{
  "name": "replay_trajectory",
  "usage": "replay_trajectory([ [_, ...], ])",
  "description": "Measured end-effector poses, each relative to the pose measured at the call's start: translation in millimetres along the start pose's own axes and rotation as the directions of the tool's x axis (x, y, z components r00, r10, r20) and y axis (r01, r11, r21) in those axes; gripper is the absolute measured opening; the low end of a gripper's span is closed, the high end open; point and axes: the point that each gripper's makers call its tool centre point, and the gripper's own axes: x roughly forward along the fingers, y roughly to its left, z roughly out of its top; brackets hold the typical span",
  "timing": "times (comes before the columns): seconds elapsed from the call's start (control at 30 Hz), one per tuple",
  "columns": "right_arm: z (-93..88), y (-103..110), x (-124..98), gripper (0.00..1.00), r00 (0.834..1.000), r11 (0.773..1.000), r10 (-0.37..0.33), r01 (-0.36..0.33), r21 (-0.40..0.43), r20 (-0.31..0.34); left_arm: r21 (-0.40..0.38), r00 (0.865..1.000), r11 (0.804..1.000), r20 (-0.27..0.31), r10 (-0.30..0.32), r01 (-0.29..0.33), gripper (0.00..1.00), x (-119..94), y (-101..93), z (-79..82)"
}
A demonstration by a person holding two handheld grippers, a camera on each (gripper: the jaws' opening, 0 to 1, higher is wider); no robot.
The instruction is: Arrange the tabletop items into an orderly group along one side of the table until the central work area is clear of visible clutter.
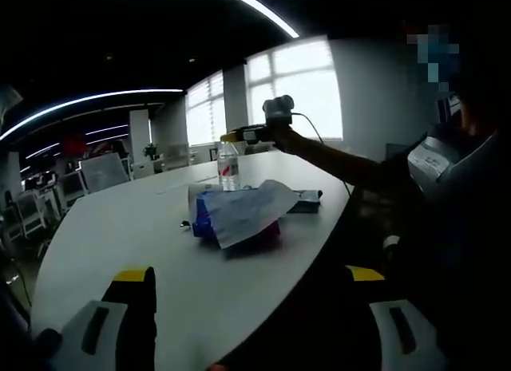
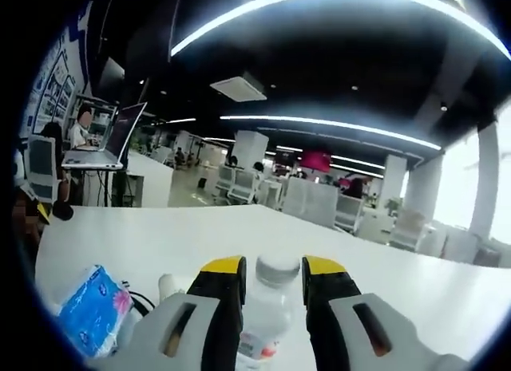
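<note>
In the left gripper view, the left gripper (image 1: 247,307) hangs over the near edge of the white oval table (image 1: 120,227), its yellow-tipped jaws spread wide with nothing between them. Farther along the table, near its right edge, lies a heap of clutter: a blue and white soft pack of tissues (image 1: 206,215) under a crumpled white paper sheet (image 1: 251,211), with a dark red item partly hidden below and a small dark blue flat object (image 1: 307,199) just beside it. Behind the heap stands a clear plastic water bottle with a red label (image 1: 229,167), upright. The right gripper (image 1: 239,136), held by the person's outstretched arm, is at the bottle's top. In the right gripper view its jaws sit on both sides of the bottle's neck; I cannot tell whether they press it. Beyond are office chairs (image 2: 319,199).
</note>
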Motion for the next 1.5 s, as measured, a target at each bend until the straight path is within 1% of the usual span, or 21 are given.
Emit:
replay_trajectory([
  [0.03, -0.1, -0.2, 0.3, 0.25, 1.0, 1.0, -0.002, 0.002, 0.004, 0.001, 0.0, 1.0, 1.0, 0.0, 0.001, -0.001, 0.96, -0.7, 0.5, -0.3],
  [0.07, -0.3, -2.0, 1.4, 0.21, 1.0, 1.0, -0.008, 0.008, 0.009, 0.003, -0.001, 1.0, 1.0, -0.001, 0.002, -0.002, 0.96, -1.8, 1.1, -0.9],
  [0.1, 0.6, -4.9, 1.4, 0.21, 1.0, 1.0, -0.022, 0.022, 0.007, 0.011, -0.002, 1.0, 1.0, -0.001, 0.002, -0.002, 0.96, -2.5, 1.3, -1.4],
  [0.17, 0.9, -5.8, 1.5, 0.2, 1.0, 1.0, -0.01, 0.009, 0.028, 0.008, -0.004, 1.0, 1.0, 0.002, 0.004, -0.004, 0.96, -4.2, 1.7, -2.4],
  [0.4, 1.5, -4.4, 0.9, 0.2, 1.0, 1.0, 0.006, -0.006, 0.017, 0.005, -0.015, 1.0, 1.0, 0.0, 0.007, -0.007, 0.96, -4.0, 4.2, -6.0],
  [0.57, 2.5, -2.1, 0.0, 0.2, 0.998, 0.998, 0.058, -0.058, 0.001, -0.007, -0.017, 1.0, 1.0, 0.0, -0.001, 0.001, 0.96, -1.9, 2.7, -7.2],
  [0.67, 1.8, -3.2, 2.2, 0.2, 0.994, 0.994, 0.107, -0.107, 0.005, -0.016, -0.021, 1.0, 1.0, -0.001, 0.0, 0.0, 0.96, -1.2, 2.5, -8.9],
  [0.7, 1.7, -2.2, 4.0, 0.2, 0.99, 0.99, 0.14, -0.14, 0.001, -0.02, -0.021, 1.0, 1.0, -0.002, 0.0, 0.0, 0.96, -1.2, 2.7, -9.2],
  [0.77, 1.6, -3.4, 5.6, 0.19, 0.986, 0.987, 0.161, -0.161, 0.011, -0.027, -0.024, 1.0, 1.0, -0.004, 0.001, -0.001, 0.96, -1.4, 2.6, -9.6],
  [0.9, 1.5, -1.5, 6.7, 0.19, 0.974, 0.974, 0.224, -0.225, -0.01, -0.041, -0.023, 1.0, 1.0, -0.009, 0.003, -0.003, 0.95, -3.8, 2.5, -10.0],
  [0.97, 1.1, -2.8, 7.4, 0.19, 0.968, 0.968, 0.249, -0.249, 0.001, -0.042, -0.025, 1.0, 1.0, -0.01, 0.008, -0.008, 0.95, -4.6, 3.4, -9.8],
  [1.07, 1.2, -0.3, 7.8, 0.19, 0.948, 0.949, 0.314, -0.314, 0.001, -0.049, -0.023, 1.0, 1.0, -0.011, 0.013, -0.013, 0.95, -6.2, 3.9, -8.1],
  [1.1, 1.5, 3.0, 6.8, 0.19, 0.938, 0.939, 0.343, -0.344, -0.012, -0.049, -0.022, 1.0, 1.0, -0.012, 0.013, -0.013, 0.95, -6.7, 3.7, -7.6],
  [1.13, 1.4, 3.1, 6.7, 0.19, 0.933, 0.934, 0.356, -0.357, -0.015, -0.052, -0.02, 1.0, 1.0, -0.012, 0.013, -0.013, 0.95, -7.1, 3.6, -7.1],
  [1.2, 0.9, 4.6, 5.9, 0.19, 0.916, 0.918, 0.397, -0.398, 0.007, -0.054, -0.018, 1.0, 1.0, -0.012, 0.016, -0.016, 0.95, -7.7, 3.6, -5.8],
  [1.23, 0.9, 4.6, 6.2, 0.19, 0.908, 0.909, 0.415, -0.416, 0.004, -0.055, -0.018, 1.0, 1.0, -0.012, 0.017, -0.017, 0.95, -7.9, 3.5, -5.4],
  [1.3, 1.2, 1.1, 9.4, 0.19, 0.902, 0.904, 0.427, -0.428, 0.003, -0.058, -0.017, 1.0, 1.0, -0.012, 0.019, -0.019, 0.95, -8.5, 3.1, -5.2],
  [1.33, 1.3, 2.0, 9.4, 0.19, 0.895, 0.896, 0.443, -0.444, -0.006, -0.063, -0.017, 1.0, 1.0, -0.013, 0.02, -0.02, 0.95, -8.8, 2.9, -5.3],
  [1.37, 1.4, 1.4, 9.9, 0.19, 0.895, 0.897, 0.441, -0.442, -0.007, -0.064, -0.017, 1.0, 1.0, -0.013, 0.02, -0.021, 0.95, -8.9, 2.9, -5.4],
  [1.47, 1.5, 2.9, 10.2, 0.19, 0.879, 0.88, 0.472, -0.474, -0.017, -0.069, -0.018, 1.0, 1.0, -0.015, 0.023, -0.023, 0.95, -9.1, 2.8, -5.2],
  [1.5, 1.4, 3.0, 10.3, 0.19, 0.876, 0.878, 0.477, -0.479, -0.018, -0.068, -0.018, 1.0, 1.0, -0.015, 0.023, -0.023, 0.95, -9.1, 2.7, -5.0],
])
